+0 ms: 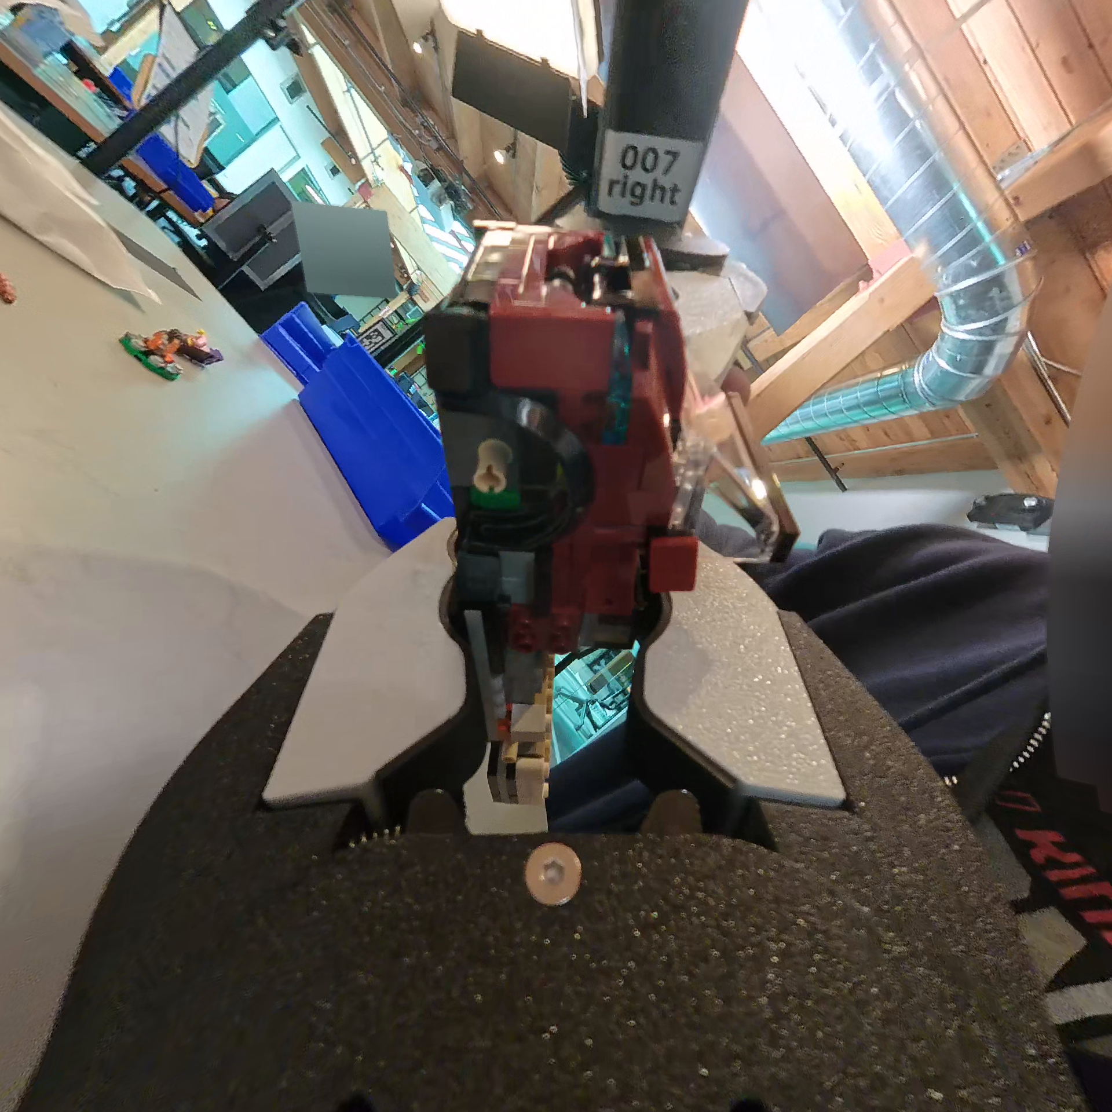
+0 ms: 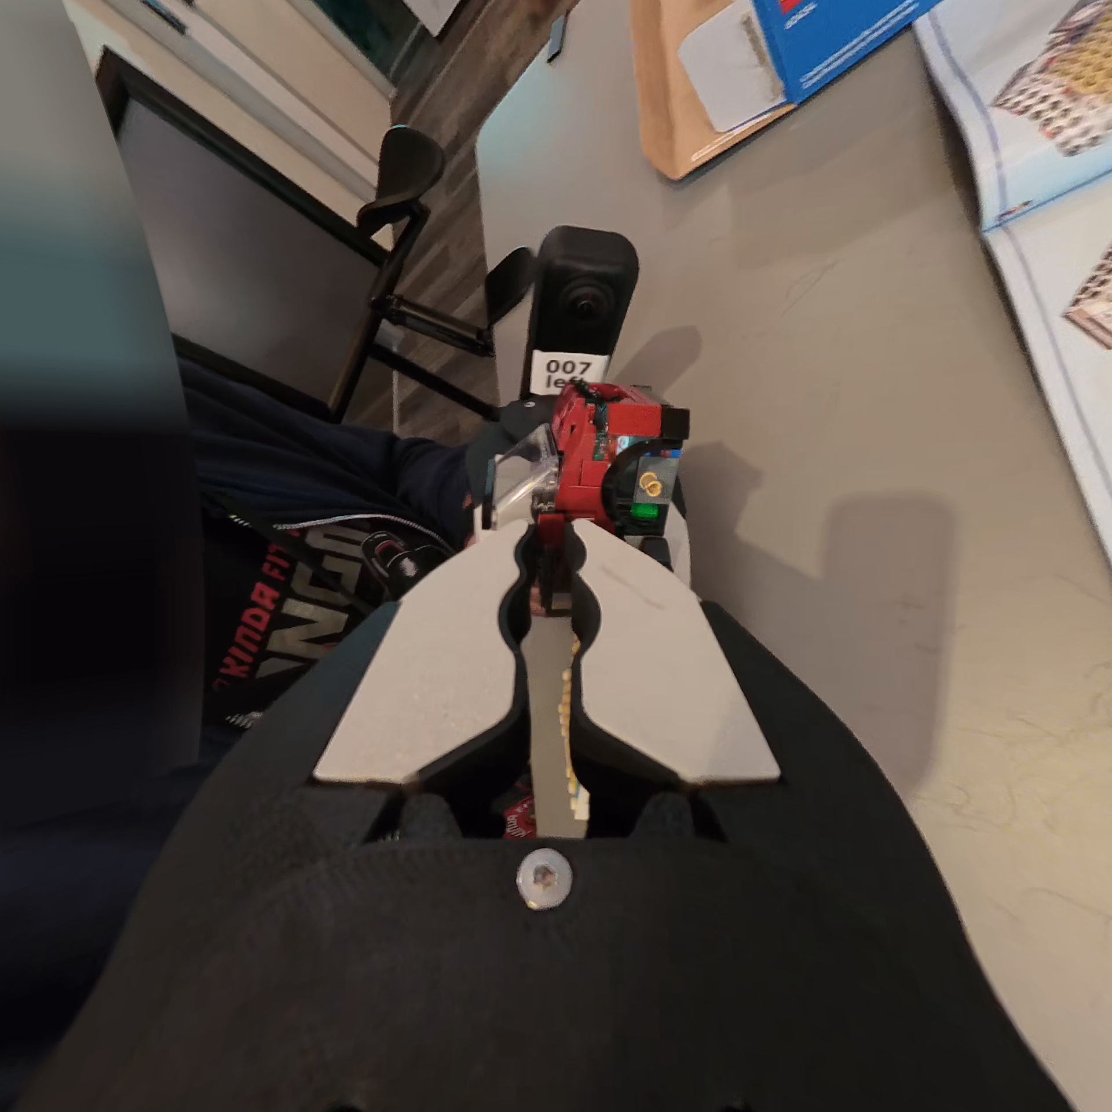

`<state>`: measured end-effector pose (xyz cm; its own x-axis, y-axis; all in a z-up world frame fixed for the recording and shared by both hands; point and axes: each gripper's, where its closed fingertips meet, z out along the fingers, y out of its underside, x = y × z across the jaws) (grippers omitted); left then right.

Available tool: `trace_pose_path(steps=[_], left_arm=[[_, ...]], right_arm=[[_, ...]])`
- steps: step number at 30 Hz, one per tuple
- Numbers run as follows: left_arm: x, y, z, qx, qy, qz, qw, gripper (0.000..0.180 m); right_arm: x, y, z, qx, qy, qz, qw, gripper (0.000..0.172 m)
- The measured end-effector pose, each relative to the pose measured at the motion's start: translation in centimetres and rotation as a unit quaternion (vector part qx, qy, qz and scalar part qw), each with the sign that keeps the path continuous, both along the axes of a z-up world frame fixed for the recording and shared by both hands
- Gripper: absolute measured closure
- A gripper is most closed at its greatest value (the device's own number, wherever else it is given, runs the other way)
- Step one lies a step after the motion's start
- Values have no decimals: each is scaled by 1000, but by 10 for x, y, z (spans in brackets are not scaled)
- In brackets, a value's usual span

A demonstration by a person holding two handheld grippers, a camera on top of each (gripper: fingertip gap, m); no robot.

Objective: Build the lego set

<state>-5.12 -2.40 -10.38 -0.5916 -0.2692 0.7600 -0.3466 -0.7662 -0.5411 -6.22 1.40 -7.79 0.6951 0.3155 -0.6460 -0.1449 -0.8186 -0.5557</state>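
Lettered surfaces noted, wording not copied.
White printed sticker (image 1: 644, 177) on black camera pole; similar white sticker (image 2: 568, 374) on black camera body; red-and-white lettering (image 2: 265, 608) across dark shirt; fine white print on blue cardboard box (image 2: 842, 42).

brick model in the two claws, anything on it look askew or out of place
Yes. The dark red brick model is held off the grey table between both claws, left claw and right claw. Its clear windscreen piece juts out at a slant from one side, hinged open or loose; which, I cannot tell.
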Motion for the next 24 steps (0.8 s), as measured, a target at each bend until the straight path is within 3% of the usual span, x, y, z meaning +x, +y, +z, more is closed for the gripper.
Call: trace_pose_path(steps=[3,11,20,24], left_arm=[[4,6,-3,-37,20,-2,999,127],[6,11,-4,-63,25,-5,998,127],[4,3,-5,-39,24,-16,999,125],[4,0,-5,-27,24,-21,999,125]], right_arm=[[15,3,-5,3,-31,-41,999,147],[14,7,-7,6,1,-65,998,142],[6,6,-5,10,9,-46,999,164],[5,2,-5,10,9,-42,999,164]])
